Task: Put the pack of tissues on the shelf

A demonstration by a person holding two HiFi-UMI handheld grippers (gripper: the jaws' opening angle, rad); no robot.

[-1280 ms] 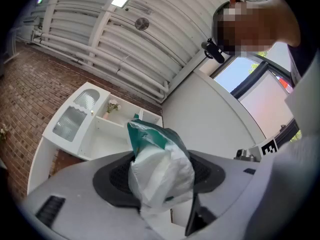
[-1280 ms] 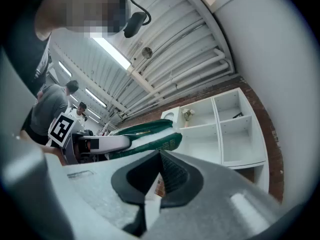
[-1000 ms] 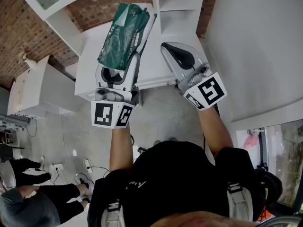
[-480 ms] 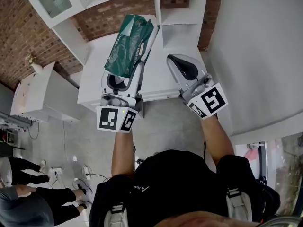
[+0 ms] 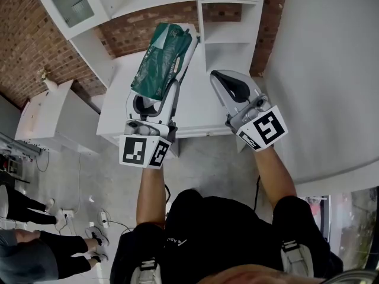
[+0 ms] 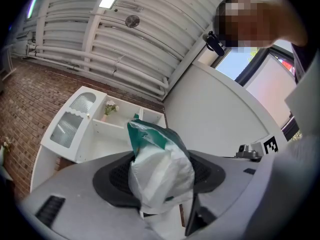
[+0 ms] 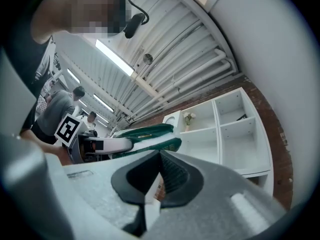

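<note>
The pack of tissues point(image 5: 163, 57), green and white plastic, sticks up out of my left gripper point(image 5: 155, 96), whose jaws are shut on its lower end. In the left gripper view the pack point(image 6: 159, 171) fills the space between the dark pads. To its right my right gripper point(image 5: 223, 80) is held level with it, its jaws together and nothing in them; the right gripper view shows the same gripper point(image 7: 157, 176) shut. The white shelf point(image 5: 232, 18) stands ahead with bare compartments, also seen as the shelf point(image 7: 235, 134) past the right jaws.
A white cabinet with a glass door point(image 5: 74, 5) joins the shelf on the left, against a brick wall point(image 5: 23, 46). A small vase of flowers point(image 6: 109, 107) stands in one compartment. A low white counter point(image 5: 198, 108) lies under the grippers. People's legs point(image 5: 35, 256) show at lower left.
The view has slid so that more of the shelf unit shows at the top. Both grippers keep their spacing, and the pack stays gripped in the left one.
</note>
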